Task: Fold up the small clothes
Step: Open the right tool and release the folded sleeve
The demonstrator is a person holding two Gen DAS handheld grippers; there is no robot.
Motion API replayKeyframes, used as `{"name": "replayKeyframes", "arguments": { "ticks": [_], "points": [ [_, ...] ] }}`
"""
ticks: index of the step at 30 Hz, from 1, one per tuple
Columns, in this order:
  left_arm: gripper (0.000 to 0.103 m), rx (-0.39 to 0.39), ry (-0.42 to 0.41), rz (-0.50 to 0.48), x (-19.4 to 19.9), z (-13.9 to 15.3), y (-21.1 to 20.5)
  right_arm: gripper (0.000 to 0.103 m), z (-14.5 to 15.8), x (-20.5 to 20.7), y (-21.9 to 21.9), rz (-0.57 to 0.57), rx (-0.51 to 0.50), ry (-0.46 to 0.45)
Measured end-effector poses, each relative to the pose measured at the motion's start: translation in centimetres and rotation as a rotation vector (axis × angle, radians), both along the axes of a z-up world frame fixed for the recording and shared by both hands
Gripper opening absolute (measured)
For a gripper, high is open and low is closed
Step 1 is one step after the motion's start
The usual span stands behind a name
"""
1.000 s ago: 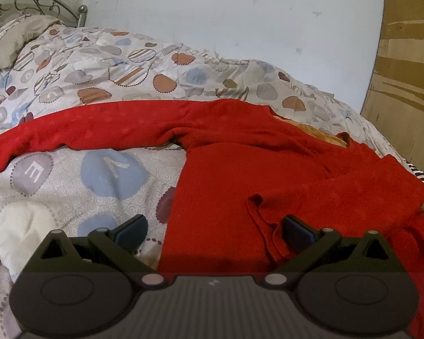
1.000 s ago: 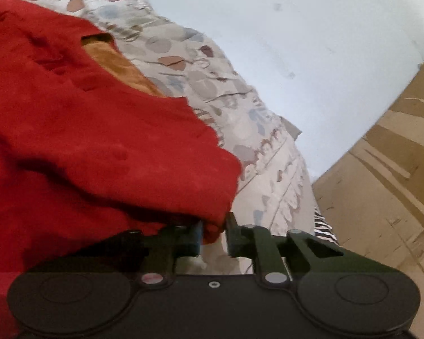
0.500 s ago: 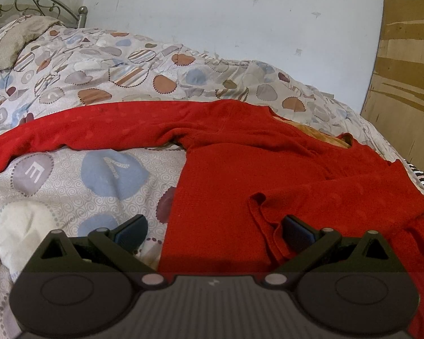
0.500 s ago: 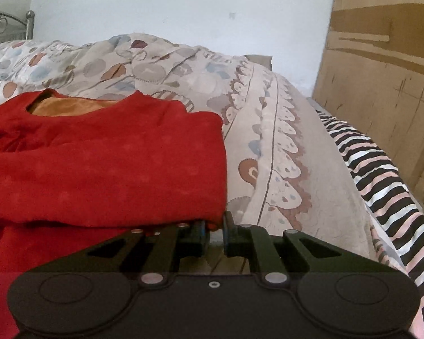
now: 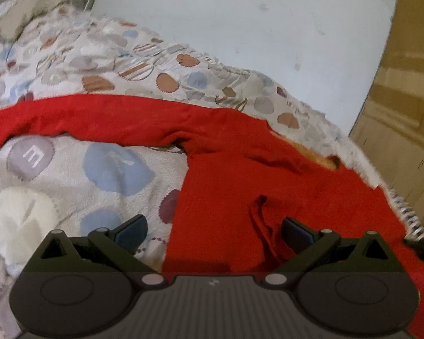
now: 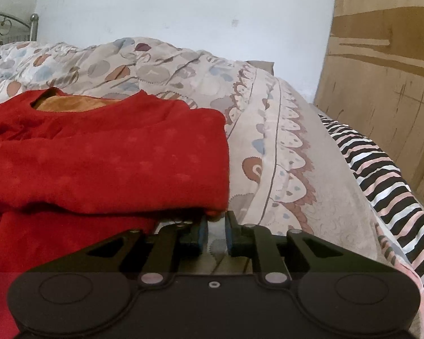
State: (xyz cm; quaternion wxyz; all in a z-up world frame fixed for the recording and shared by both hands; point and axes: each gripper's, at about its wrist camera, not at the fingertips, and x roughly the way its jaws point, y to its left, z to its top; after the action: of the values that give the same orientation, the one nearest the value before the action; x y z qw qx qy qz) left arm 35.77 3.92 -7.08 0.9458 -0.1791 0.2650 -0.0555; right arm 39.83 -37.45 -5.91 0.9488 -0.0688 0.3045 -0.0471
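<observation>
A red sweater point(image 5: 240, 186) lies flat on the bed, one sleeve point(image 5: 84, 115) stretched out to the left. Its right side is folded over the body point(image 6: 113, 163), and orange lining point(image 6: 70, 103) shows at the neck. My left gripper point(image 5: 214, 224) stands wide open just above the sweater's lower part, a small fabric ridge near its right finger point(image 5: 294, 230). My right gripper point(image 6: 216, 220) sits at the corner of the fold. Its jaws are opening, with a narrow gap between them. The corner rests just past the tips, and no pad presses on it.
A patterned duvet point(image 6: 282, 155) covers the bed. A black, white and pink striped cloth point(image 6: 381, 175) runs along the bed's right edge, with a wooden board point(image 6: 381, 70) behind it. A metal headboard point(image 6: 2, 25) and a pillow point(image 5: 28, 8) are at the far left.
The right gripper rolled level, laid the folded side down, and its jaws parted off the corner. The left view has tilted slightly; its gripper stays open over the sweater.
</observation>
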Motion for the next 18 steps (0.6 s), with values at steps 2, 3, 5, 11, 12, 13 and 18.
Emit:
{"name": "replayKeyframes", "arguments": {
  "ticks": [2,3,5,11,12,13,18],
  "points": [
    [0.103,-0.018,0.041,0.026,-0.4,0.7,1.0,0.034,0.7,0.0,-0.2,0.020,0.007,0.019],
    [0.103,-0.013,0.063,0.047,-0.6,0.9,1.5,0.057,1.1,-0.3,-0.3,0.016,0.004,0.024],
    [0.103,-0.008,0.087,0.071,-1.3,1.5,2.7,0.087,1.9,-1.2,-0.6,0.015,0.007,0.022],
    [0.103,-0.020,0.105,0.172,-4.3,2.7,9.5,0.093,4.5,-6.2,-0.4,0.019,0.043,-0.021],
    [0.103,-0.013,0.108,0.200,-4.9,2.8,10.9,0.099,5.2,-7.4,-0.1,0.022,0.060,-0.046],
    [0.103,-0.002,0.111,0.226,-5.3,2.9,12.5,0.101,5.8,-8.6,0.3,0.025,0.082,-0.072],
    [0.103,0.011,0.135,0.342,-6.8,3.2,19.9,0.102,7.9,-12.7,3.8,0.118,0.175,-0.154]
  ]
}}
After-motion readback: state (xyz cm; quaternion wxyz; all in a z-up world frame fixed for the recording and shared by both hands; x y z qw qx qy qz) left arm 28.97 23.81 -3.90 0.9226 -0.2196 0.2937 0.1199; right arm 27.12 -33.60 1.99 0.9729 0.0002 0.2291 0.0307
